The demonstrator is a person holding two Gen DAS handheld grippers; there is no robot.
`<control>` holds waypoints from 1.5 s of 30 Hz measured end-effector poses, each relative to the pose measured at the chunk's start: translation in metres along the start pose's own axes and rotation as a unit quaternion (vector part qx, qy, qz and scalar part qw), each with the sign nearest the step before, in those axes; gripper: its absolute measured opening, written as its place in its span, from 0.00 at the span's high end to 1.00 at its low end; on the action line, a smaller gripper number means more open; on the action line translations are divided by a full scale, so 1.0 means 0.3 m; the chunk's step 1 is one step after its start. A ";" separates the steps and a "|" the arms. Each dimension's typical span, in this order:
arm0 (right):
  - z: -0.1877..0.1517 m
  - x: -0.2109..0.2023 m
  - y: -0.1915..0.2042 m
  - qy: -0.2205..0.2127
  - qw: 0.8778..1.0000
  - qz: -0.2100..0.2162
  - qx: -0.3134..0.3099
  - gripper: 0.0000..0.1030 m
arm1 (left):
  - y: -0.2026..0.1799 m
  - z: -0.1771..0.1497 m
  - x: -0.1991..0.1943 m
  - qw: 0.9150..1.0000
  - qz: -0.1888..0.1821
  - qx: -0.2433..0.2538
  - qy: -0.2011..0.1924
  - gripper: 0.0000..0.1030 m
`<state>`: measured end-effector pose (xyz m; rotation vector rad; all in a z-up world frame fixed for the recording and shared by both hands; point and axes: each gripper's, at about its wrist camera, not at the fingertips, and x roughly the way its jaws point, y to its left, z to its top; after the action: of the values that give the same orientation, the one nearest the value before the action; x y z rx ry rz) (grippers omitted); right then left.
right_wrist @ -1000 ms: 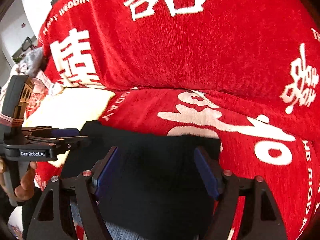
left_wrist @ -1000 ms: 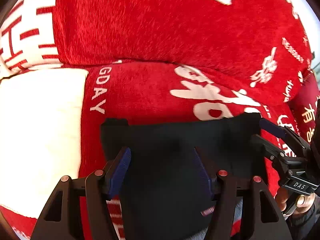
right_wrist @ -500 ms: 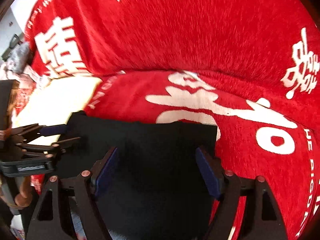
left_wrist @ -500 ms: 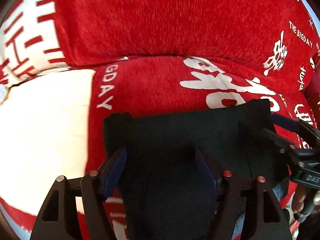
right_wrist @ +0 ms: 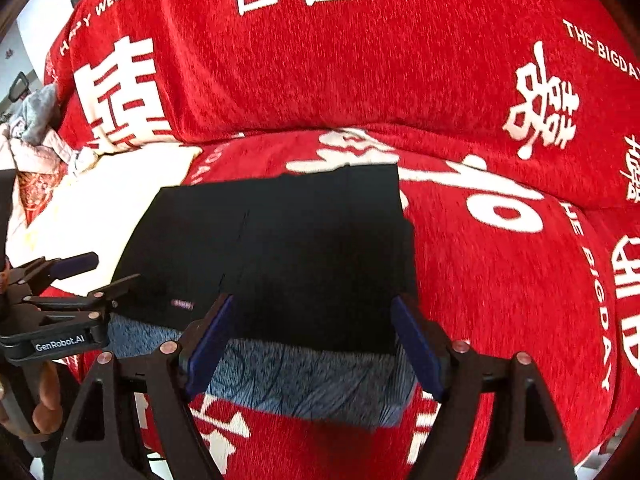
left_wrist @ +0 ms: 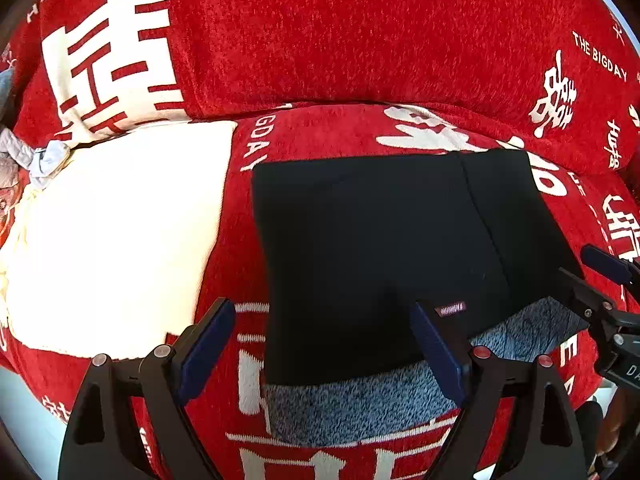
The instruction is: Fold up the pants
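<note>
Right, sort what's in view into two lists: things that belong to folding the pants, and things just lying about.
Part of the job:
- black pants, folded flat, grey lining showing at the near edge
- left gripper, jaws opening, nothing gripped
- right gripper, open, nothing gripped

Just lying about:
- red sofa cover under the pants
- white cushion
- heap of clothes

The black pants [left_wrist: 372,256] lie folded flat into a rectangle at the centre of the frame, their grey-blue lining showing along the lower edge.
</note>
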<state>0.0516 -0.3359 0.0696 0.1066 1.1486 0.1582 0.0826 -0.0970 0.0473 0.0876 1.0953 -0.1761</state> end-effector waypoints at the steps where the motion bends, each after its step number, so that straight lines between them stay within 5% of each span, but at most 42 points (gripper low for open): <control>1: -0.009 0.000 0.006 0.002 1.000 -0.010 -0.001 0.20 | -0.002 -0.005 0.000 1.000 0.004 0.000 0.000 0.13; 23: -0.103 -0.005 0.061 0.052 0.996 -0.075 0.013 0.15 | -0.030 -0.138 -0.044 1.000 0.014 -0.007 0.013 0.13; 45: -0.105 -0.010 0.074 0.056 0.995 -0.076 0.016 0.15 | -0.043 -0.179 -0.052 1.000 0.014 -0.009 0.004 0.13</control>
<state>0.0202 -0.3145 0.0631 0.0387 1.2669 0.0108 0.0262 -0.0997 0.0371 0.0868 1.1031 -0.1411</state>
